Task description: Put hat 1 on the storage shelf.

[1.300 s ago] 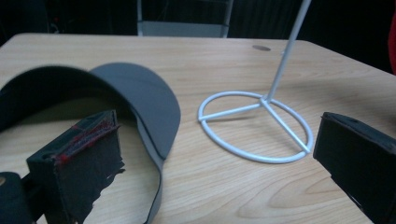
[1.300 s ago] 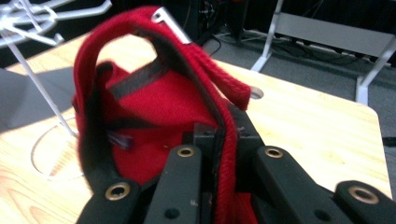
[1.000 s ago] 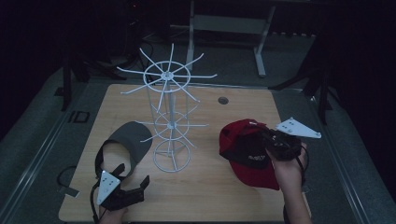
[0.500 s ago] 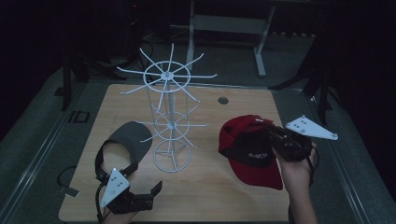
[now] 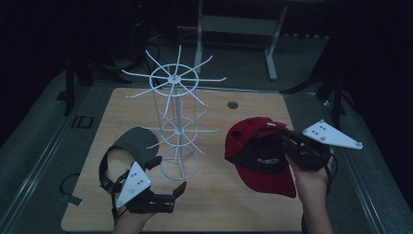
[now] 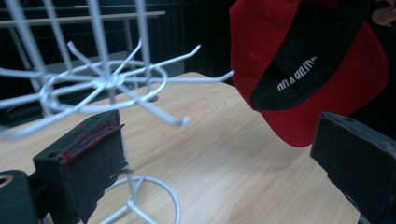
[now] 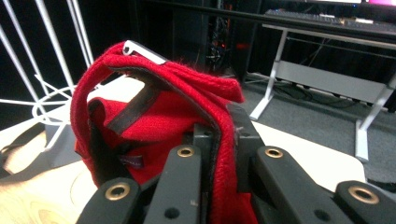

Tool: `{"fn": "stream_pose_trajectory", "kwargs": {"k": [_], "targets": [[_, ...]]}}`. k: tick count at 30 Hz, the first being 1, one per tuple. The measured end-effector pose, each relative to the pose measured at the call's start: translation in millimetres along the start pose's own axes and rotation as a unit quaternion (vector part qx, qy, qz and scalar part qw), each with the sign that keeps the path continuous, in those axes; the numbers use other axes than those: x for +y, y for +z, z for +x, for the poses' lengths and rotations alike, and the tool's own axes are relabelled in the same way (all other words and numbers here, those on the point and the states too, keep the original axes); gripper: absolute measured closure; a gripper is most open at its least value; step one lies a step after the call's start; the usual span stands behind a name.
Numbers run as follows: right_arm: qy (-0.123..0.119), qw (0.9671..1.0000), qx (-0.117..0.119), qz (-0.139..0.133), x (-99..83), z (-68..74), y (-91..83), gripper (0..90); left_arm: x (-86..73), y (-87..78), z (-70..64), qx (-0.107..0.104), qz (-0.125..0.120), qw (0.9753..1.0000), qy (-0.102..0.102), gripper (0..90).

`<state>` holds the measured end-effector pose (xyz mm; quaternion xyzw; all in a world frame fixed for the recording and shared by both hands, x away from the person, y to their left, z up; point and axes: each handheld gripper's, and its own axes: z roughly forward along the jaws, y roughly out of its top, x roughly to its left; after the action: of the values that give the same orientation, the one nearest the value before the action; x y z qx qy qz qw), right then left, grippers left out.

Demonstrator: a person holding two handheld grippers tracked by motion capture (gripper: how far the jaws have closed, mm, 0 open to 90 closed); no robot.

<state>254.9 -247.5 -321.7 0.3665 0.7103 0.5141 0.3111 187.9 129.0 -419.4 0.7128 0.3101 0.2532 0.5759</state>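
A red cap point(image 5: 258, 156) with a black underside hangs over the table's right side. My right gripper point(image 5: 285, 139) is shut on the cap's back edge, and that edge is pinched between the jaws point(image 7: 219, 140). The red fabric point(image 7: 159, 98) bulges ahead of them. A white wire rack point(image 5: 174, 78) stands mid-table. A grey cap point(image 5: 134, 141) lies left of the rack's base. My left gripper point(image 5: 169, 174) is open near the front edge, just right of the grey cap. Its jaws point(image 6: 219, 163) point past the rack's hooks point(image 6: 105, 81) at the red cap point(image 6: 322, 60).
The wooden table point(image 5: 234, 204) has a round cable hole point(image 5: 233, 105) at the back right. A white desk frame point(image 5: 243, 24) stands on the floor behind the table. A dark cable point(image 5: 68, 183) lies off the left front corner.
My right gripper has shifted a little to the right with the red cap, which now tilts more. My left gripper has moved right along the front edge, away from the grey cap.
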Motion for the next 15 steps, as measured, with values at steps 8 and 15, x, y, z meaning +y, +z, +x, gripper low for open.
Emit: {"fn": "stream_pose_trajectory", "kwargs": {"k": [8, 15], "targets": [[-0.001, 0.9999, 0.01, -0.008, 5.2, 4.3, -5.1, 84.5, 17.0, 18.4, -8.9, -0.025, 0.002, 0.9995, 0.018, 3.7], [-0.001, 0.9997, 0.019, -0.014, 5.9, 9.3, -8.9, 84.5, 29.5, 35.9, -17.9, -0.046, 0.004, 0.9985, 0.029, 3.7]]}}
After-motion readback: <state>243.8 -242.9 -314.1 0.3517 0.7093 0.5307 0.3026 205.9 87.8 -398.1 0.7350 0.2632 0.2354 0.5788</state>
